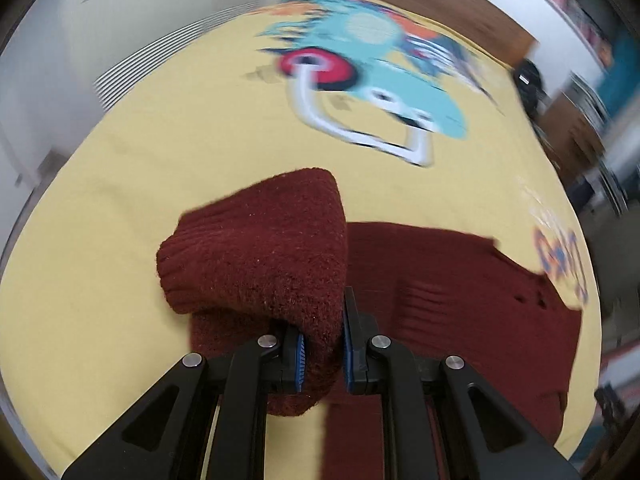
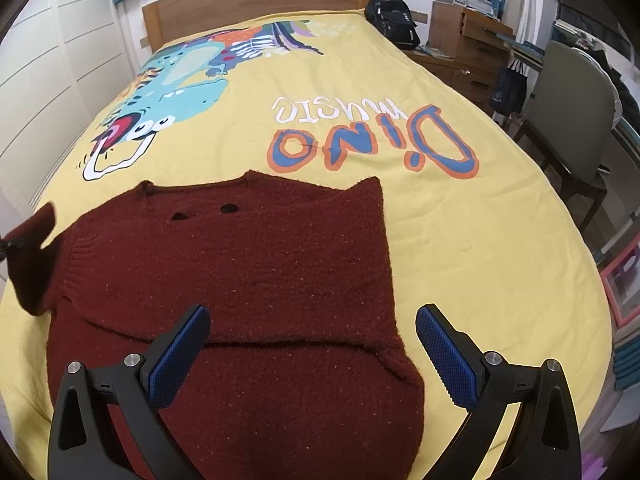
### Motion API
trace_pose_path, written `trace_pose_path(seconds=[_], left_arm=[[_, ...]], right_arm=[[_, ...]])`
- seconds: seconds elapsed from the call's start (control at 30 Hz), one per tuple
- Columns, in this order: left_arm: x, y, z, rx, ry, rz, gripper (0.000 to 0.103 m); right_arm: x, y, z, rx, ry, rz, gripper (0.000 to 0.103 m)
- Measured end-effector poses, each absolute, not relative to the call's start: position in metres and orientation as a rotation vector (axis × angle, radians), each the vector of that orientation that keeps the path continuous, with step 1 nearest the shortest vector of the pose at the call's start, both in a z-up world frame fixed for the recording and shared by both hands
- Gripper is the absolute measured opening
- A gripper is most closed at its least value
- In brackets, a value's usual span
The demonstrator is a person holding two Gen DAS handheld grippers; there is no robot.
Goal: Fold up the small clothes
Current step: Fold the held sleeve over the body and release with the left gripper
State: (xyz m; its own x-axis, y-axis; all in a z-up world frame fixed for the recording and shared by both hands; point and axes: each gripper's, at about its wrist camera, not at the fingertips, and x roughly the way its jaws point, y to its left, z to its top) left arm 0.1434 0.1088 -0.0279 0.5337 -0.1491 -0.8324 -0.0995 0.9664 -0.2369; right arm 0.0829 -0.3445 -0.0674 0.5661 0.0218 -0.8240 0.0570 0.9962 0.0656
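A dark red knitted sweater (image 2: 248, 280) lies flat on the yellow bedspread (image 2: 460, 232), its right sleeve folded in over the body. My left gripper (image 1: 323, 354) is shut on the sweater's left sleeve (image 1: 260, 252) and holds it lifted above the bed; the rest of the sweater (image 1: 460, 288) lies to its right. The lifted sleeve also shows at the left edge of the right wrist view (image 2: 30, 240). My right gripper (image 2: 312, 354) is open and empty, hovering over the sweater's lower half.
The bedspread has a dinosaur print (image 2: 176, 92) and "Dino music" lettering (image 2: 372, 144). A wooden headboard (image 2: 256, 0) stands at the far end. A black backpack (image 2: 394, 20), drawers (image 2: 468, 40) and a chair (image 2: 572, 120) stand to the right; white wardrobe doors (image 2: 60, 80) stand to the left.
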Motion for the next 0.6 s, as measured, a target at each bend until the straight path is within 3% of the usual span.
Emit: trace_pose_path(seconds=[0.27, 0.6], left_arm=[[0.19, -0.014, -0.024, -0.167, 1.008, -0.23, 0.012], [0.193, -0.136, -0.04, -0.005, 1.027, -0.376, 0.012]], right_arm=[[0.088, -0.361, -0.068, 0.112, 0.999, -0.028, 0.103], [0.085, -0.38, -0.074, 0.154, 1.018, -0.051, 0.103]])
